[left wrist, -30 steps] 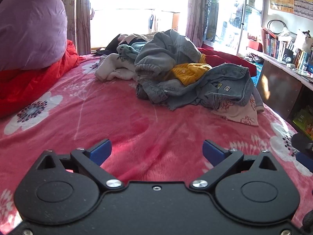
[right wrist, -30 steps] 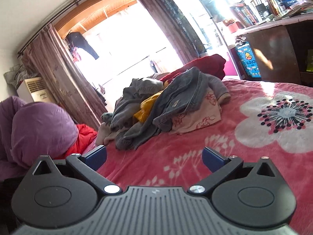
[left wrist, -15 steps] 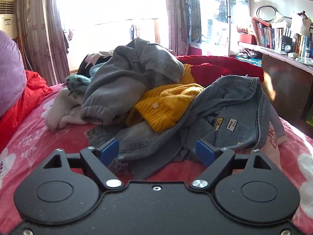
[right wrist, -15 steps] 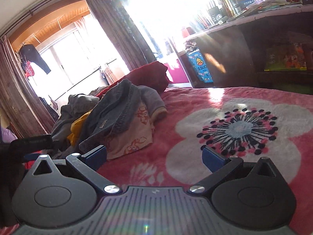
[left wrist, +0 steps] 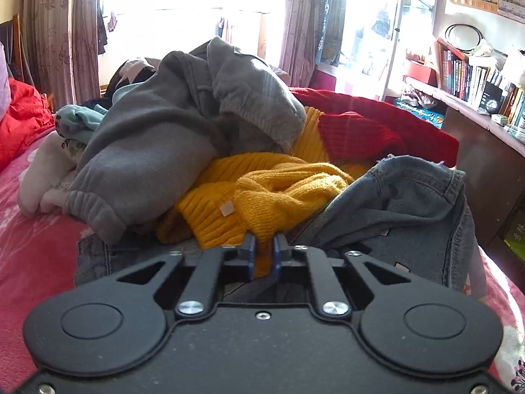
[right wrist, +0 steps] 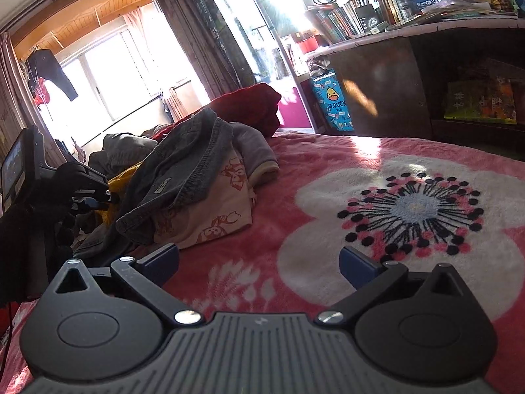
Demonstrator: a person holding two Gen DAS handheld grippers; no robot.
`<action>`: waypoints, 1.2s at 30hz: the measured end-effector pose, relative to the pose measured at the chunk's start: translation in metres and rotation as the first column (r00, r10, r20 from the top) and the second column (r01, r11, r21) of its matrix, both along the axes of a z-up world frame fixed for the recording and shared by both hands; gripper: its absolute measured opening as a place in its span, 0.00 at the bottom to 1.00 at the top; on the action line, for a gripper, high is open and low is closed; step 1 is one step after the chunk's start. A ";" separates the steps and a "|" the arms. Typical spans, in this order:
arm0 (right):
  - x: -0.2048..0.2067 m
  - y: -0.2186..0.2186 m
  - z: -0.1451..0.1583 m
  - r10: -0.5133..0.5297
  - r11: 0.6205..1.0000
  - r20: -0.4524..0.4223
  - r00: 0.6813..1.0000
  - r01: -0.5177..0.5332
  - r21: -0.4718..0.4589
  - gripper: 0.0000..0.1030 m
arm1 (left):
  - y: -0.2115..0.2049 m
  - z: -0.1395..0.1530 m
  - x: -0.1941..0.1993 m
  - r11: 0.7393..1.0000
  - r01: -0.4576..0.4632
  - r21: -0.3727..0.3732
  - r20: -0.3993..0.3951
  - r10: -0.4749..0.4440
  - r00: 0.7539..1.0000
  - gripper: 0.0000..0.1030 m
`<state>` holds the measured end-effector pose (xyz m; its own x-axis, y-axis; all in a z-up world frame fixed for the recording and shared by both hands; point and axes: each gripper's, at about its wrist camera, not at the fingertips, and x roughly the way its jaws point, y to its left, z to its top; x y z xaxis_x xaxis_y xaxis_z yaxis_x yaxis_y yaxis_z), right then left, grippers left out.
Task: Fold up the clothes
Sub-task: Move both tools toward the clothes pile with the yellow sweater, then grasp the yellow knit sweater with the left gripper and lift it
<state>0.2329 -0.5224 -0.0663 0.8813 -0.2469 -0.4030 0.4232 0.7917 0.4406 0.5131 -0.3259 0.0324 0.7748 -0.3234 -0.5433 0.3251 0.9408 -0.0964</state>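
A heap of clothes lies on the bed. In the left wrist view a yellow knit sweater [left wrist: 262,193] sits in its middle, under a grey sweatshirt [left wrist: 170,131] and beside a denim jacket [left wrist: 410,210]. My left gripper [left wrist: 262,254] is shut on the near edge of the yellow sweater, yellow knit pinched between its blue pads. The right wrist view shows the denim jacket [right wrist: 183,170] draped over a cream printed garment [right wrist: 213,207], with the left gripper [right wrist: 95,193] at the heap's left side. My right gripper [right wrist: 259,262] stands open above the pink blanket, holding nothing.
A red knit garment [left wrist: 377,124] lies behind the heap, and a red quilt [left wrist: 19,115] at the far left. A dark desk with books [right wrist: 377,75] runs along the bed's right side. The pink flowered blanket [right wrist: 410,207] spreads flat in front of my right gripper.
My left gripper has moved forward into the heap and shut on the yellow sweater. The right gripper has swung right and lower over the blanket, staying open.
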 end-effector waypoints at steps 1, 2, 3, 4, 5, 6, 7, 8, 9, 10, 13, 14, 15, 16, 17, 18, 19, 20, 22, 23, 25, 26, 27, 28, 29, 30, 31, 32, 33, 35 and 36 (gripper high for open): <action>0.001 0.000 0.000 0.000 1.000 -0.002 1.000 0.000 -0.001 1.00 | 0.002 0.008 -0.005 1.000 0.015 -0.005 0.016 -0.015 1.000 0.05; 0.000 -0.001 0.001 -0.001 1.000 -0.003 1.000 0.001 0.004 1.00 | 0.004 0.019 -0.011 0.999 0.032 -0.012 0.037 -0.032 0.999 0.04; 0.000 -0.002 0.002 -0.003 1.000 -0.001 1.000 0.003 0.008 1.00 | 0.006 0.030 -0.017 0.999 0.050 -0.020 0.057 -0.049 0.997 0.03; -0.001 -0.002 0.004 -0.006 1.000 0.003 1.000 0.005 0.010 1.00 | 0.008 0.041 -0.023 0.998 0.064 -0.027 0.081 -0.062 0.995 0.00; -0.003 -0.002 0.006 -0.006 1.000 0.009 1.000 0.006 0.012 1.00 | 0.010 0.055 -0.029 0.997 0.073 -0.034 0.108 -0.069 0.992 0.00; -0.004 -0.003 0.008 -0.007 1.000 0.017 1.000 0.007 0.014 1.00 | 0.012 0.068 -0.034 0.996 0.083 -0.042 0.136 -0.077 0.988 0.00; -0.006 -0.003 0.011 -0.010 1.000 0.026 1.000 0.009 0.016 1.00 | 0.014 0.083 -0.040 0.994 0.093 -0.051 0.163 -0.084 0.983 0.00; -0.008 -0.004 0.013 -0.014 1.000 0.031 0.999 0.013 0.018 1.00 | 0.016 0.101 -0.048 0.993 0.104 -0.063 0.191 -0.090 0.978 0.00; -0.010 -0.005 0.016 -0.018 1.000 0.037 0.999 0.017 0.020 1.00 | 0.018 0.119 -0.055 0.991 0.115 -0.075 0.218 -0.096 0.971 0.00; -0.012 -0.006 0.018 -0.021 1.000 0.043 0.999 0.020 0.024 1.00 | 0.018 0.132 -0.061 0.988 0.131 -0.080 0.232 -0.109 0.967 0.00; -0.017 -0.008 0.020 -0.027 0.999 0.051 0.998 0.025 0.045 1.00 | 0.010 0.141 -0.068 0.988 0.155 -0.017 0.202 -0.149 0.968 0.02; -0.018 -0.009 0.020 -0.026 0.998 0.052 0.998 0.023 0.054 1.00 | 0.005 0.134 -0.067 0.990 0.142 0.027 0.185 -0.144 0.972 0.09; -0.019 -0.009 0.019 -0.023 0.998 0.052 0.998 0.019 0.065 1.00 | 0.001 0.123 -0.065 0.990 0.120 0.075 0.169 -0.131 0.977 0.45; -0.019 -0.008 0.018 -0.013 0.997 0.051 0.999 0.010 0.076 1.00 | 0.000 0.110 -0.063 0.990 0.101 0.099 0.159 -0.116 0.980 0.79; -0.018 -0.006 0.017 0.002 0.997 0.047 0.999 -0.006 0.083 1.00 | 0.002 0.096 -0.059 0.991 0.086 0.099 0.155 -0.101 0.983 0.81; -0.017 -0.004 0.016 0.021 0.996 0.040 0.999 -0.024 0.088 1.00 | 0.003 0.084 -0.055 0.992 0.077 0.096 0.142 -0.091 0.986 0.81; -0.013 0.000 0.015 0.054 0.995 0.022 0.998 -0.055 0.083 1.00 | 0.004 0.073 -0.050 0.993 0.075 0.089 0.119 -0.086 0.989 0.81; -0.009 0.004 0.015 0.085 0.994 0.003 0.996 -0.085 0.074 1.00 | 0.004 0.064 -0.044 0.994 0.068 0.084 0.097 -0.076 0.992 0.81; -0.001 0.014 0.015 0.134 0.991 -0.037 0.990 -0.133 0.027 1.00 | 0.002 0.046 -0.030 0.996 0.039 0.078 0.056 -0.043 0.997 0.80; 0.002 0.016 0.015 0.147 0.989 -0.046 0.988 -0.147 0.010 1.00 | 0.000 0.039 -0.023 0.997 0.025 0.075 0.038 -0.028 0.999 0.80; 0.006 0.021 0.015 0.170 0.985 -0.064 0.983 -0.171 -0.021 1.00 | -0.005 0.027 -0.007 0.998 0.002 0.067 0.008 -0.003 1.000 0.80; 0.008 0.021 0.014 0.172 0.985 -0.068 0.983 -0.173 -0.021 1.00 | -0.008 0.023 0.000 0.998 -0.006 0.063 -0.002 0.006 1.000 0.79; 0.009 0.020 0.013 0.173 0.984 -0.073 0.982 -0.175 -0.020 1.00 | -0.012 0.018 0.007 0.998 -0.020 0.063 -0.012 0.020 1.000 0.78; 0.011 0.019 0.011 0.175 0.984 -0.078 0.982 -0.177 -0.017 1.00 | -0.015 0.015 0.012 0.998 -0.036 0.059 -0.025 0.038 0.999 0.71; 0.012 0.017 0.010 0.176 0.984 -0.083 0.981 -0.178 -0.013 1.00 | -0.017 0.011 0.018 0.998 -0.043 0.046 -0.046 0.045 0.998 0.63; 0.014 0.016 0.008 0.178 0.984 -0.088 0.980 -0.180 -0.010 1.00 | -0.018 0.006 0.022 0.999 -0.040 0.028 -0.070 0.042 0.997 0.31; 0.015 0.015 0.006 0.180 0.983 -0.096 0.979 -0.181 -0.009 1.00 | -0.019 0.003 0.024 0.999 -0.039 0.016 -0.085 0.040 0.996 0.08; 0.017 0.014 0.004 0.181 0.983 -0.103 0.978 -0.183 -0.009 1.00 | -0.019 0.003 0.020 0.999 -0.035 0.010 -0.072 0.036 0.997 0.07; 0.018 0.014 0.003 0.183 0.983 -0.107 0.977 -0.185 -0.007 1.00 | -0.020 0.005 0.013 1.000 -0.025 0.005 -0.038 0.025 0.999 0.06; 0.019 0.013 0.001 0.187 0.982 -0.115 0.976 -0.189 -0.005 1.00 | -0.018 0.013 -0.001 1.000 -0.001 -0.007 0.011 0.001 1.000 0.05; 0.020 0.013 0.001 0.189 0.982 -0.118 0.975 -0.191 -0.005 1.00 | -0.013 0.019 -0.008 1.000 0.011 -0.026 0.024 -0.010 1.000 0.05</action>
